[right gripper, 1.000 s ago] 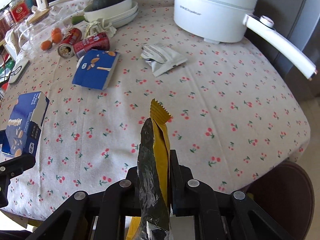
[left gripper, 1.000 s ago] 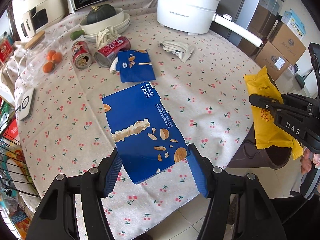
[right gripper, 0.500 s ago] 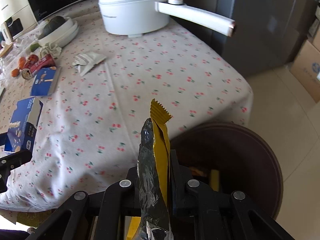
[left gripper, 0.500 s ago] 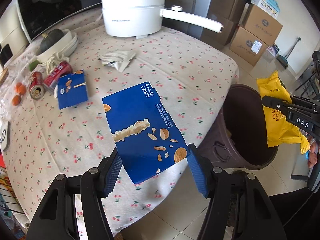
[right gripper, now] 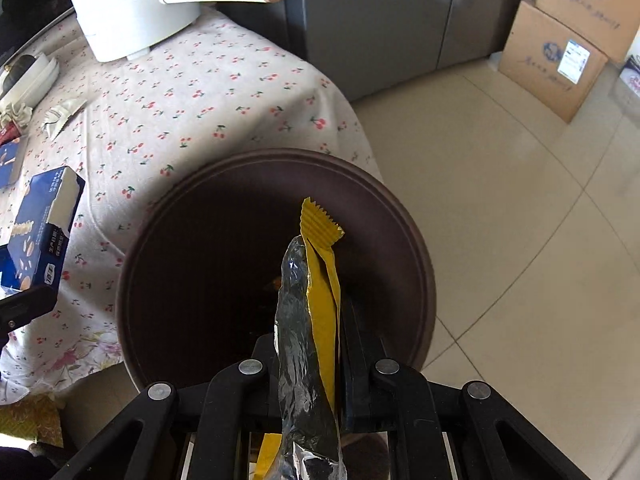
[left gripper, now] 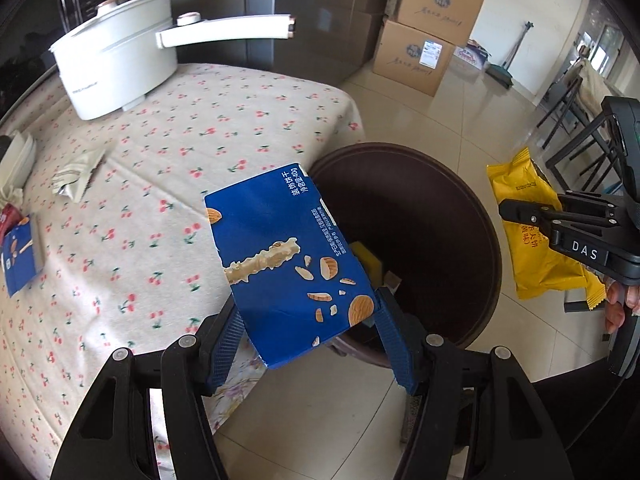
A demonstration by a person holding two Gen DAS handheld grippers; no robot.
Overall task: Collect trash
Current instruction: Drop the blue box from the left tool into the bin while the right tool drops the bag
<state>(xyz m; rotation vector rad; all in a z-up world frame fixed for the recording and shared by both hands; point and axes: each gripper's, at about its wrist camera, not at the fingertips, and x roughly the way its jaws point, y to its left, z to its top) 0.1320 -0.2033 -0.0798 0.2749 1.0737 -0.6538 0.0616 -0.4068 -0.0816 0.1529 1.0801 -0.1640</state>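
Change since a second ago: both grippers have swung off the counter toward the bin; earlier the box hung over the cherry-print cloth and the bin barely showed.
Left gripper: its blue fingers are clamped on the near end of the blue biscuit box, one pad on each side edge.
Blue biscuit box: held in the air, tilted, its far end over the counter's edge and its near right corner over the rim of the bin.
Right gripper: fingers clenched tight on the yellow snack wrapper, which stands up between them, silver inside showing on its left.
Yellow snack wrapper: from the right wrist view its crimped tip is over the bin's open mouth; from the left wrist view it hangs to the right of the bin's rim.
Dark brown trash bin: round, standing on the tiled floor just beside the counter; a yellow item lies at its bottom.
Left on the counter: a crumpled silver wrapper, a second blue packet and a white electric pot with a long handle.
Background: stacked cardboard boxes by the wall.
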